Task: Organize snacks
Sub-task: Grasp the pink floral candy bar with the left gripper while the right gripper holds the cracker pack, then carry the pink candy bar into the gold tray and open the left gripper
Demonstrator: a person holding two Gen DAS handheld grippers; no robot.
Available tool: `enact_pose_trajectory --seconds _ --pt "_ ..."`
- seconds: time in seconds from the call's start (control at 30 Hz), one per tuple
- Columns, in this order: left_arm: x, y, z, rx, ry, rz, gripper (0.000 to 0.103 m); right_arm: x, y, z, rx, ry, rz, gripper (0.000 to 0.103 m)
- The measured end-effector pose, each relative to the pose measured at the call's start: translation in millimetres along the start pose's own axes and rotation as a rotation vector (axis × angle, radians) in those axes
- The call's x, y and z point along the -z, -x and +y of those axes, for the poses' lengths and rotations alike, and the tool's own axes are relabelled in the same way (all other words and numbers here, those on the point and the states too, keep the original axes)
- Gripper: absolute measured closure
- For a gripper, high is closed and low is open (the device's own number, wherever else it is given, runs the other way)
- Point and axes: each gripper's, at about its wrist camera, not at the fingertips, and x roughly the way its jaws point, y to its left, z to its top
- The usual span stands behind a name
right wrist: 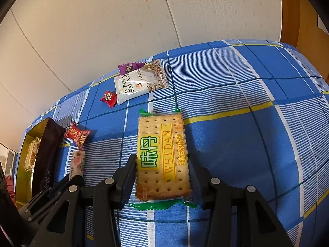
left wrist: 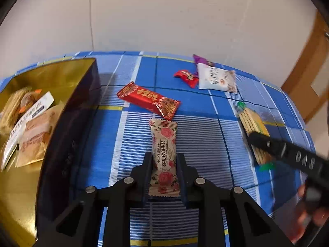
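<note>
A blue plaid cloth (left wrist: pixel 127 144) is covering the surface before a pale wall. The left gripper (left wrist: pixel 163 177) is clamping narrowly on the rose-print candy (left wrist: pixel 163 156), which is lying lengthwise between its 2 fingers with both ends protruding. The right gripper (right wrist: pixel 162 177) is straddling the cracker packet (right wrist: pixel 162 156); its left finger is touching the packet's edge, but whether the right finger is pressing cannot be told. The left view is showing the gold-lined box (left wrist: pixel 82 86) interior holding several packets, plus the right gripper (left wrist: pixel 287 154) crossing the cracker packet (left wrist: pixel 253 123). The right view is showing the packet's printed face. A red bar (left wrist: pixel 149 99), red candy (left wrist: pixel 187 77), white pouch (left wrist: pixel 216 78) and purple wrapper (left wrist: pixel 200 60) are lying farther off.
</note>
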Motion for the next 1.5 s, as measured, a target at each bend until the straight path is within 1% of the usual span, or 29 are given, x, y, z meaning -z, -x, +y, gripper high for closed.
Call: enact_pose_trajectory --seconds 0.13,0.17,0.27,0.33,0.53,0.63,0.77,0.97,1.17,1.33,1.5 --pt "8 3 -5 -0.036 -0.075 -0.034 0.079 0 -1 0 0.002 0.002 -0.002 0.054" --pt "9 4 -5 -0.028 -0.082 -0.033 0.079 1 -1 1 0.006 0.006 -0.002 0.054" --pt "11 9 -3 0.043 -0.082 -0.017 0.08 1 -1 2 0.015 0.012 -0.004 0.054" --pt "14 16 -3 0.068 -0.087 -0.026 0.08 1 -1 2 0.017 0.012 -0.005 0.054" --pt "21 35 4 0.128 -0.061 -0.039 0.08 2 -2 3 0.028 0.021 -0.008 0.054" --pt "20 44 9 0.16 -0.038 -0.043 0.08 3 -2 5 0.042 0.036 -0.012 0.054" --pt "16 63 20 0.182 -0.023 -0.07 0.08 3 -2 7 0.054 0.045 -0.016 0.054" --pt "5 81 49 0.168 0.008 -0.096 0.08 4 -4 11 0.085 0.074 -0.023 0.054" --pt "-17 80 93 0.141 0.115 -0.084 0.08 6 -6 18 0.131 0.112 -0.026 0.054" --pt "-37 73 122 0.101 0.164 -0.073 0.08 6 -6 17 0.128 0.104 -0.025 0.054" --pt "-53 53 144 0.068 0.228 -0.017 0.08 3 -4 8 0.097 0.041 -0.037 0.055"
